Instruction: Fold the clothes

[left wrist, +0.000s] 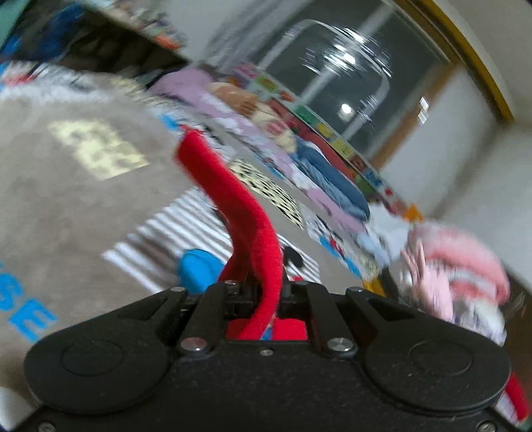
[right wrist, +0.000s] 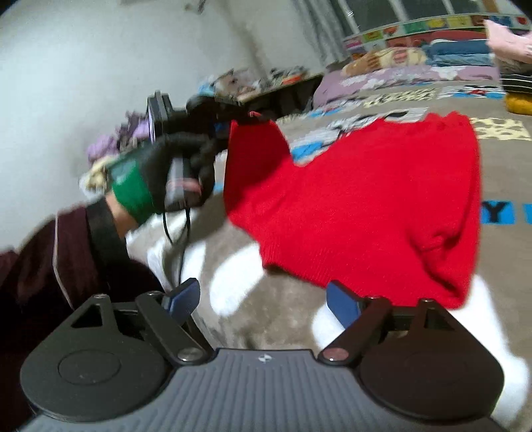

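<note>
A red knit sweater (right wrist: 359,206) lies spread on a brown printed blanket (right wrist: 282,319) on the bed. In the right wrist view, its left corner is lifted off the bed by my left gripper (right wrist: 247,121), held in a gloved hand (right wrist: 173,166). In the left wrist view a red strip of the sweater (left wrist: 239,212) runs up from between the closed jaws of my left gripper (left wrist: 262,292). My right gripper (right wrist: 262,299) stands open just in front of the sweater's near hem, its blue pads (right wrist: 342,304) holding nothing.
Piled bedding and clothes (left wrist: 319,172) lie along the far side of the bed by a colourful headboard (right wrist: 429,26). A pink garment heap (left wrist: 455,269) sits at the right. A cluttered dark desk (right wrist: 266,86) stands by the wall.
</note>
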A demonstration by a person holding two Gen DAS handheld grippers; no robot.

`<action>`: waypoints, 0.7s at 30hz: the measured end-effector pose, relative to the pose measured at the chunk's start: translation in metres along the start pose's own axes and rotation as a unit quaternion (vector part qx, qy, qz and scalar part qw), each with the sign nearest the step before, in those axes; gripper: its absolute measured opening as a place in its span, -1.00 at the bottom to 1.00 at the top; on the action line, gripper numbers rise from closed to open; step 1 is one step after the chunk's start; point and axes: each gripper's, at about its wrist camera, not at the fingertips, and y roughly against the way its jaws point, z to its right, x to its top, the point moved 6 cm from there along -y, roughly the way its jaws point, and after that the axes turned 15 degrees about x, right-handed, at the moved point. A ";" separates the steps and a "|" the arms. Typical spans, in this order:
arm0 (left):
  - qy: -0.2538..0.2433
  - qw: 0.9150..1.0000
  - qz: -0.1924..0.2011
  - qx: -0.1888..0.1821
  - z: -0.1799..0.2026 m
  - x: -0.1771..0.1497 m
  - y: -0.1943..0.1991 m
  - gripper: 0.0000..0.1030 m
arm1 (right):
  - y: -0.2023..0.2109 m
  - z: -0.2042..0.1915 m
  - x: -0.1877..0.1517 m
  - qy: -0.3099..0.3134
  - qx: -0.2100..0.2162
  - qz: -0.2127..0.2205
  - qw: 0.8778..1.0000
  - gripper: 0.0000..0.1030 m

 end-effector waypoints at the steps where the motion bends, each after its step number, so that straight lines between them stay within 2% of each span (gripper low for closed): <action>1: -0.025 1.000 0.004 0.000 0.012 -0.004 0.002 -0.89 | 0.004 0.000 0.002 -0.008 0.001 0.009 1.000 0.62; 5: -0.106 0.994 0.012 -0.007 0.058 -0.026 0.004 -0.89 | 0.027 0.010 0.012 -0.053 0.000 0.064 0.997 0.62; 9: -0.168 0.986 0.011 -0.014 0.097 -0.049 -0.001 -0.90 | 0.050 0.028 0.017 -0.098 -0.004 0.118 0.988 0.60; 15: -0.250 0.968 0.008 -0.027 0.147 -0.088 -0.003 -0.91 | 0.070 0.051 0.018 -0.137 -0.014 0.166 0.977 0.47; 21: -0.314 0.948 -0.008 -0.044 0.176 -0.131 -0.003 -0.91 | 0.084 0.075 0.014 -0.189 -0.015 0.210 0.959 0.46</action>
